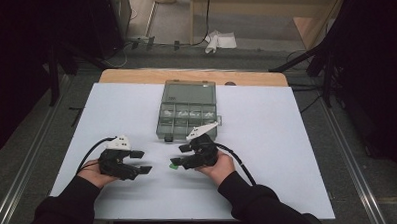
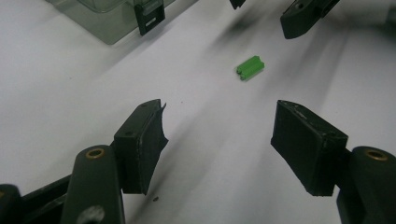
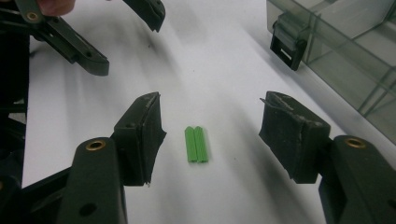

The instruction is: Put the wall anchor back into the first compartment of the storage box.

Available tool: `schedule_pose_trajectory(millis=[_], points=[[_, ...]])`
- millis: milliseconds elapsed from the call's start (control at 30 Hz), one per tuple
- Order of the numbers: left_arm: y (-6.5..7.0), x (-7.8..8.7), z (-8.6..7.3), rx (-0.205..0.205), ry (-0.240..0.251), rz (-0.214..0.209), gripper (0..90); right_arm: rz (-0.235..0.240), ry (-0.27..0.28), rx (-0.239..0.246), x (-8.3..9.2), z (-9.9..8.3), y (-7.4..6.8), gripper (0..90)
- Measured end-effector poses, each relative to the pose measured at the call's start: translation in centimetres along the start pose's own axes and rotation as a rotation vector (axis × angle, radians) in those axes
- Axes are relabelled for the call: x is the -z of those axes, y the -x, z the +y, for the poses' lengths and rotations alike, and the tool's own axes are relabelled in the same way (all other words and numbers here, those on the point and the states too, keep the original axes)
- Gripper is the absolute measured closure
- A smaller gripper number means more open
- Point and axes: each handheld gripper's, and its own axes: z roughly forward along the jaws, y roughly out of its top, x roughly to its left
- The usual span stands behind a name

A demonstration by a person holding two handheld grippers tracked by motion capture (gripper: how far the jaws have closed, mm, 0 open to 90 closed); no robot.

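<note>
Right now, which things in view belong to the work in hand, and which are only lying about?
Belonging to the work:
- green plastic piece, lying on the white table between the open jaws of the right hand-held gripper
- clear compartment box
- left hand-held gripper, open, nearby

Only lying about:
- crumpled white cloth on the floor
- floor cables

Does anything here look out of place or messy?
One small green piece lies loose on the white table, outside the clear compartment box, between the right gripper's open jaws. The pads look frayed at their edges.
</note>
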Motion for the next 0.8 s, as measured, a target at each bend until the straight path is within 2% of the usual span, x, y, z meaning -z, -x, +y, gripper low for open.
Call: schedule_pose_trajectory(millis=[267, 400, 667, 800], points=[[0.0, 0.0, 0.0, -0.004, -0.009, 0.0, 33.0, -0.015, -0.022, 0.003, -0.9, -0.2, -0.1, 42.1], [0.0, 0.0, 0.0, -0.004, -0.01, 0.0, 33.0, -0.024, -0.031, 0.003, -1.2, -0.2, 0.0, 46.3], [0.0, 0.0, 0.0, -0.006, -0.012, 0.0, 33.0, -0.059, -0.056, 0.016, -1.8, -0.3, -0.5, 58.3], [0.0, 0.0, 0.0, -0.005, -0.011, -0.003, 33.0, -0.074, -0.058, 0.021, -1.9, -0.3, -0.7, 67.4]])
